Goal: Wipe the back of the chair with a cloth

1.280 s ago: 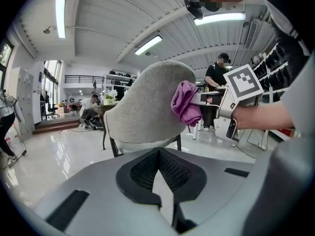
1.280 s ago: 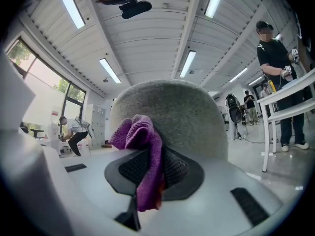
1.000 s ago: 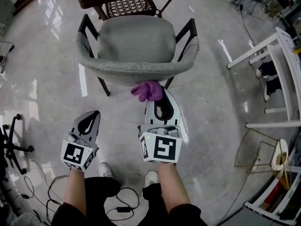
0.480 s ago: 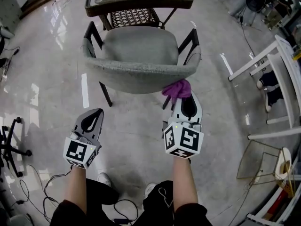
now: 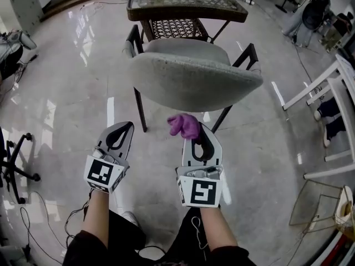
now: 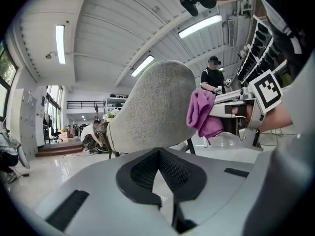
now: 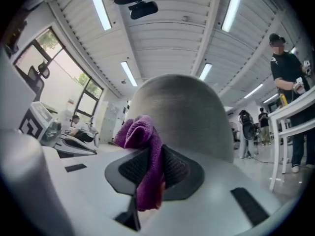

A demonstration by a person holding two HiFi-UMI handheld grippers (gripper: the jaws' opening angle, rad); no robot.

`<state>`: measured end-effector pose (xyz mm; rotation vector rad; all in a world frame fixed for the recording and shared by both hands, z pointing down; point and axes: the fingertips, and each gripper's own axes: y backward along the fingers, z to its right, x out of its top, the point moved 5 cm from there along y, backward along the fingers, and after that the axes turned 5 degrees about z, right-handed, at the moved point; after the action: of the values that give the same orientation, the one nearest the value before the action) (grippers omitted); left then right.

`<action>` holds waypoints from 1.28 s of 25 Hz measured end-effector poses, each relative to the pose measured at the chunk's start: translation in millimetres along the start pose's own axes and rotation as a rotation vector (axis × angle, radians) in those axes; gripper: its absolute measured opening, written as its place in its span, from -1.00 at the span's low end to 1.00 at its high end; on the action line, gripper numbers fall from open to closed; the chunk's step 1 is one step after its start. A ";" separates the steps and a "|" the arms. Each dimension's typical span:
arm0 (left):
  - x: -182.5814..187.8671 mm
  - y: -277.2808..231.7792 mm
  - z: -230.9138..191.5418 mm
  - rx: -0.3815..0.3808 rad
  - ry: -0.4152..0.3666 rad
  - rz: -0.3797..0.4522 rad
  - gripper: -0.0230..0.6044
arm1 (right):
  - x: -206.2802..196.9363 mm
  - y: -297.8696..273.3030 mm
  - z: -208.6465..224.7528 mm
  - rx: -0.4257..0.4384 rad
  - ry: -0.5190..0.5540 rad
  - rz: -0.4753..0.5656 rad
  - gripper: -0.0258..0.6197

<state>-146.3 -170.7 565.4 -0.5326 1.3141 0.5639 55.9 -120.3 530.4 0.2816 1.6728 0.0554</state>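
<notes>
From the head view, the right gripper (image 5: 198, 141) held the purple cloth (image 5: 184, 125) just below the lower edge of the grey chair (image 5: 194, 79) back, and the left gripper (image 5: 118, 135) hung beside it. In the left gripper view its jaws sat together, empty. In the right gripper view the jaws were clamped on the cloth.

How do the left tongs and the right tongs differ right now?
The left tongs are shut on nothing; the right tongs are shut on a crumpled purple cloth. The left tongs sit off the left end of the grey fabric chair back; the right tongs sit below its middle. Both point toward the chair.
</notes>
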 end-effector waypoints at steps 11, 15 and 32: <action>-29.0 52.8 -43.2 0.147 0.025 0.040 -0.90 | -32.4 -87.7 -90.2 0.035 -0.151 0.030 -0.68; -36.1 57.7 -48.4 0.169 0.023 0.030 -0.90 | -40.3 -96.1 -92.1 0.012 -0.172 0.028 -0.68; -44.3 18.8 5.4 0.070 0.001 0.016 -0.90 | -43.1 -48.8 -23.3 -0.030 -0.121 0.051 -0.68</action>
<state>-161.9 -156.7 609.1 -0.4655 1.3353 0.5284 29.6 -173.9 565.4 0.2998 1.5436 0.0997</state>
